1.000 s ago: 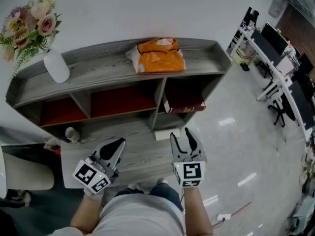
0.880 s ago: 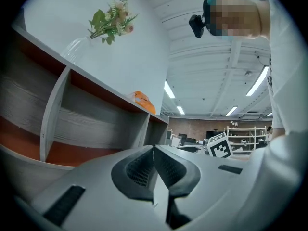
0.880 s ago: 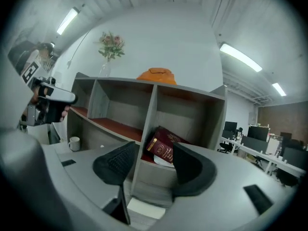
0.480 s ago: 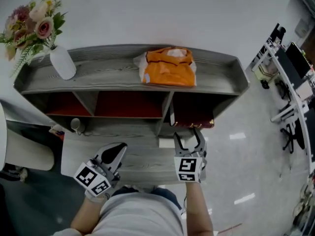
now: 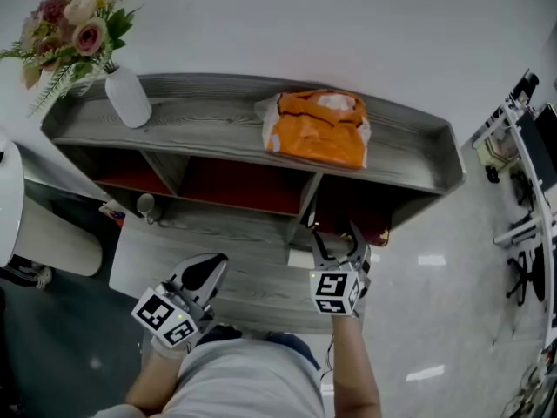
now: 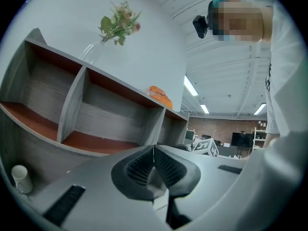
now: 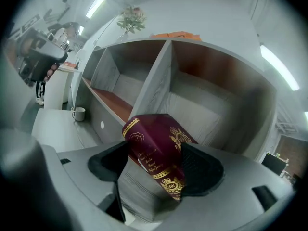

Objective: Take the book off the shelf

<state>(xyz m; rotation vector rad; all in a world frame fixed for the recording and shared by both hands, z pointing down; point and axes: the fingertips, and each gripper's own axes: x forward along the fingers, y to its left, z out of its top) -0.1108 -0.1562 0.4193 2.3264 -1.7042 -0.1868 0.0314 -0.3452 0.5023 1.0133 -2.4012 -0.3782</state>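
Out in front of the shelf [image 5: 218,133], the left gripper [image 5: 211,264] hangs with its jaws closed on nothing. At the shelf's rightmost compartment, the right gripper [image 5: 338,235] has just been opening its jaws. They stand wide around the one maroon book [image 7: 153,146], apparently not yet pressing it. Reaching looks done; gripping and withdrawing are left. On the shelf's top are one orange bag [image 5: 318,131] and one vase [image 5: 128,97].

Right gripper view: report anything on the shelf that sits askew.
The maroon book leans at a slant in the shelf's right-hand compartment, out of line with the upright divider. Nothing else looks out of place.
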